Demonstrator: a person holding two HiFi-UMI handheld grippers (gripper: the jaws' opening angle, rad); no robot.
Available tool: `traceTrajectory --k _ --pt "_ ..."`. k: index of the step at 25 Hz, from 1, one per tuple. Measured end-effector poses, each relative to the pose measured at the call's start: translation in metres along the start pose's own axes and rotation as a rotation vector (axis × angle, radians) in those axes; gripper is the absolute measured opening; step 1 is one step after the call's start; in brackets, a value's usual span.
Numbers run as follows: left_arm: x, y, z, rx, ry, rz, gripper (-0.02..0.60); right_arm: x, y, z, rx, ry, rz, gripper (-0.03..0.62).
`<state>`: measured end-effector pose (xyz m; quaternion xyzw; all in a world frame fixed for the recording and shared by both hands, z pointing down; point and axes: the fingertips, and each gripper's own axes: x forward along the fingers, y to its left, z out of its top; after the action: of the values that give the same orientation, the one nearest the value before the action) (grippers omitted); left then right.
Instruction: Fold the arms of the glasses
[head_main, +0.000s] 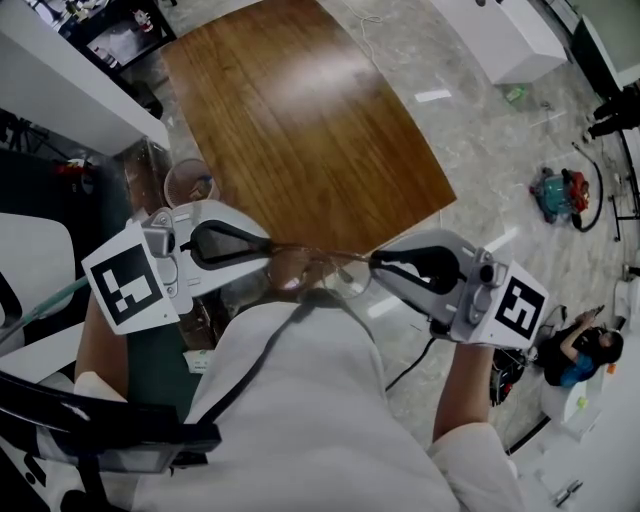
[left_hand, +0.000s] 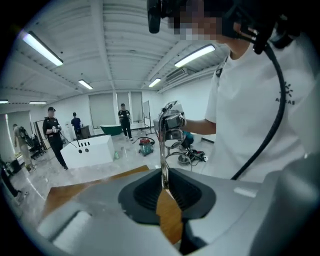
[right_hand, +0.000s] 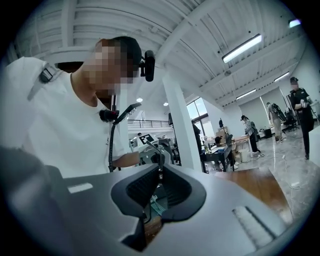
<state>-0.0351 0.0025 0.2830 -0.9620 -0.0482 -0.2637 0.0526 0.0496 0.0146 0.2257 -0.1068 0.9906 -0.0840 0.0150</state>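
**Head view: glasses held in mid-air between both grippers, arms not yet folded**

The desk (head_main: 300, 120) lies ahead. The glasses (head_main: 300, 268) do not rest on it. They hang just off its near edge, close to the person's chest, strung between the left gripper (head_main: 266, 246) and the right gripper (head_main: 376, 262).

In the left gripper view, the fingers (left_hand: 144, 192) stand almost together, pinching one thin metal arm (left_hand: 163, 150) at their tips. In the right gripper view, the fingers (right_hand: 140, 189) are likewise nearly closed on the other arm (right_hand: 159, 169).

With each gripper on an arm and nothing bracing the frame, folding will probably go best one side at a time. One gripper should act as a steady anchor while the other swings its arm inward in an arc about the hinge, not pushing straight across. The grip should likely be light, as the wire looks easy to bend and could slip from the tips. Lowering the glasses onto the desk's near edge first may add support.
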Motion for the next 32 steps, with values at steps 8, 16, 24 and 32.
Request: traceTrajectory --k 8,16,24,32 --pt "-0.024 0.017 0.027 -0.076 -0.171 0.102 0.123 0.002 -0.007 0.004 -0.008 -0.035 -0.018 0.03" --pt "-0.015 0.022 0.073 0.148 -0.123 0.302 0.03 0.01 -0.008 0.002 -0.071 0.005 -0.07 0.031" --pt "-0.016 0.015 0.088 0.138 -0.18 0.231 0.066 0.005 -0.004 0.005 -0.073 0.003 -0.063 0.031" --pt "0.004 0.004 0.086 0.28 -0.058 0.206 0.047 0.01 0.0 -0.001 -0.085 0.049 -0.064 0.031"
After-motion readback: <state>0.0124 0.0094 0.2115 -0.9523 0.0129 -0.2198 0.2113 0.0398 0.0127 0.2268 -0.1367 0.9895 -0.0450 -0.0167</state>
